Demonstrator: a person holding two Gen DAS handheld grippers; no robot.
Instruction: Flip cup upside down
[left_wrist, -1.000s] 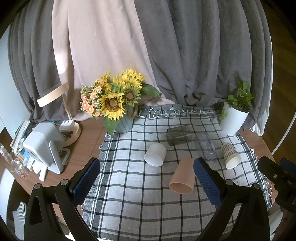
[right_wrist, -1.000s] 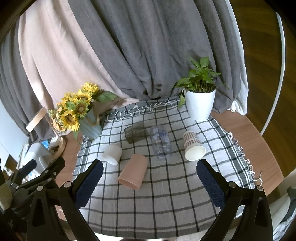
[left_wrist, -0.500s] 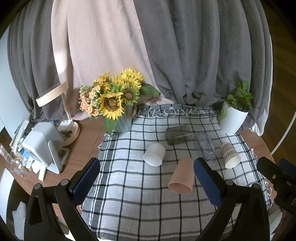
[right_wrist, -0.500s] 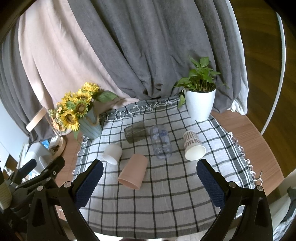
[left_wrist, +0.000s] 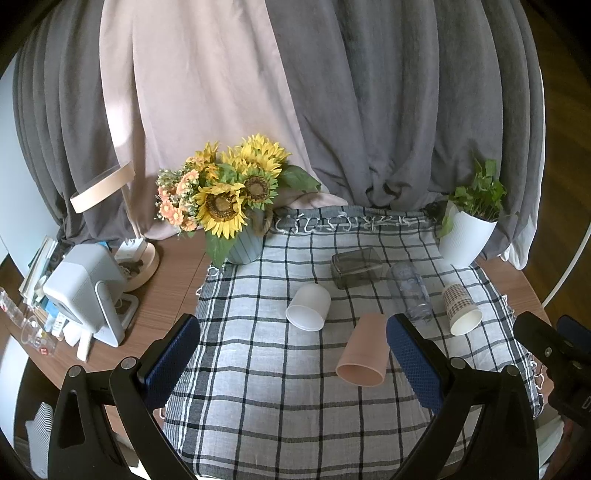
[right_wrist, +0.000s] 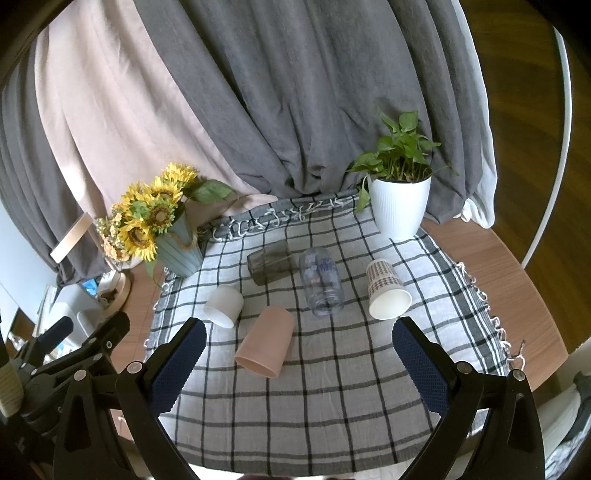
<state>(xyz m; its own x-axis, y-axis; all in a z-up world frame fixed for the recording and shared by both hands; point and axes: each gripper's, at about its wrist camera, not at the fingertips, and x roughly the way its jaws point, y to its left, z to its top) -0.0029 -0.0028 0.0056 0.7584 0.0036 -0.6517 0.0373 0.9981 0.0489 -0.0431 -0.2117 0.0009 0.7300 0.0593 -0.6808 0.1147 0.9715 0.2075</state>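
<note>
Left gripper (left_wrist: 293, 350): jaws spread wide, nothing between them, held above the near part of the checked cloth (left_wrist: 280, 398).
Right gripper (right_wrist: 297, 354): jaws spread wide, empty, also above the cloth's near part; the left gripper's black body shows at the left edge of its view.
Pink cup (left_wrist: 364, 350): on its side, nearest of the vessels, mouth toward the near edge; in the left wrist view the right finger covers part of its right flank.
White cup (left_wrist: 309, 307): on its side, left of and slightly beyond the pink cup, mouth toward the near side, apart from it.
Clear bottle (right_wrist: 320, 282): lying flat at mid cloth, right of the pink cup.
Dark glass (right_wrist: 270, 261): on its side, farther back, just left of the bottle.
Patterned paper cup (right_wrist: 387, 290): on its side at the right, mouth toward the near side.
Sunflower vase (left_wrist: 242, 243): upright at the far left corner of the cloth.
White plant pot (right_wrist: 399, 205): upright at the far right corner.
Backdrop: grey and beige curtains (left_wrist: 295, 92).
Table (right_wrist: 509, 273): wooden, bare beyond the cloth's right edge.
</note>
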